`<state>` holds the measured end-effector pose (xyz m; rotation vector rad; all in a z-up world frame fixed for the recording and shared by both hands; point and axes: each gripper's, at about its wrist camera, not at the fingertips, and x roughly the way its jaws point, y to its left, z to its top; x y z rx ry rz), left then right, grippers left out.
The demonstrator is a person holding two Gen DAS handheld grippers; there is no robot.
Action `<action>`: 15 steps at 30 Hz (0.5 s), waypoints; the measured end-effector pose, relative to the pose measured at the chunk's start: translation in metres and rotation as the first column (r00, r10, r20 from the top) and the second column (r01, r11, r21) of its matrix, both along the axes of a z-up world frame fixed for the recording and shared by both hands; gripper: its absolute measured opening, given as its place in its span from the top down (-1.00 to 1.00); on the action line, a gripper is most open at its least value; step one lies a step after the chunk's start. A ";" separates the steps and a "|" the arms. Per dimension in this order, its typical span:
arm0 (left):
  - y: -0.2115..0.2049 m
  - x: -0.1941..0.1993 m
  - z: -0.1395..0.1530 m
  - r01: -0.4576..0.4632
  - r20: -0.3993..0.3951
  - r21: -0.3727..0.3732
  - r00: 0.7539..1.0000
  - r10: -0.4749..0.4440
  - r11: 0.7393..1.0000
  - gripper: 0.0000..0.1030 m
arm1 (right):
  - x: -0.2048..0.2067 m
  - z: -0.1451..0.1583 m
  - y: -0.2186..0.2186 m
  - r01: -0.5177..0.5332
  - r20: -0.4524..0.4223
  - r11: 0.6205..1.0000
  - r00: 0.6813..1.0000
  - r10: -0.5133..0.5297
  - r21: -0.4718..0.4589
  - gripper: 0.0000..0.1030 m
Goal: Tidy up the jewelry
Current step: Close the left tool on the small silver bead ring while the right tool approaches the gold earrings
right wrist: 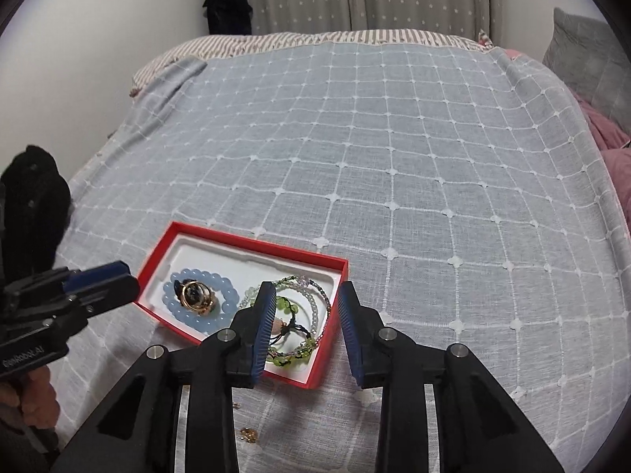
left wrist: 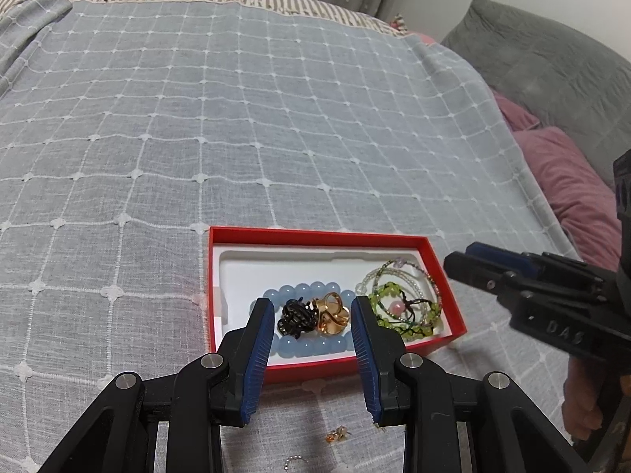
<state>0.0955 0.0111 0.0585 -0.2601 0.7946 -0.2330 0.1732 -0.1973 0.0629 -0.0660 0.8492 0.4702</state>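
A red box [left wrist: 315, 234] [right wrist: 244, 242] with a white insert lies on the bed. In it, a blue bead bracelet [left wrist: 303, 289] [right wrist: 228, 307] rings a gold ring [left wrist: 333, 313] [right wrist: 197, 295] and a black piece [left wrist: 294, 317]. Beside them lie green bead bracelets [left wrist: 388, 289] [right wrist: 288, 305] and thin pale ones. My left gripper [left wrist: 311, 311] hovers open over the box's near edge, with nothing between its pads. My right gripper [right wrist: 307, 291] stands open above the green bracelets and holds nothing. A small gold earring [left wrist: 337, 433] [right wrist: 248, 433] lies loose on the cover in front of the box.
A grey-blue checked bedspread [left wrist: 236, 138] covers the bed. Grey pillows [left wrist: 552, 71] and pink bedding [left wrist: 572, 181] lie at the right. A thin silver chain [left wrist: 295, 461] lies near the bottom edge. A hand [right wrist: 35, 398] grips the left tool.
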 end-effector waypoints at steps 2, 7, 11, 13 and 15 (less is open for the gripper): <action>0.000 0.000 0.000 -0.001 -0.002 0.000 1.000 0.001 1.000 0.34 | -0.002 0.002 -0.002 0.008 -0.001 1.000 1.000 -0.008 0.009 0.33; -0.001 -0.004 0.000 -0.001 -0.002 0.003 1.000 0.001 1.000 0.34 | -0.019 0.013 -0.002 -0.008 0.020 1.000 1.000 0.008 0.029 0.33; -0.001 -0.008 -0.001 -0.005 -0.011 0.010 1.000 0.006 1.000 0.34 | -0.032 0.013 -0.005 -0.028 -0.030 0.997 0.999 0.030 0.068 0.33; 0.000 -0.012 -0.002 -0.006 -0.013 0.009 1.000 0.006 1.000 0.34 | -0.044 0.017 -0.004 -0.052 -0.029 0.996 0.998 0.054 0.067 0.32; -0.001 -0.016 -0.001 0.000 -0.015 0.008 1.000 0.000 1.000 0.34 | -0.053 0.022 -0.002 -0.070 -0.023 0.996 0.997 0.071 0.055 0.32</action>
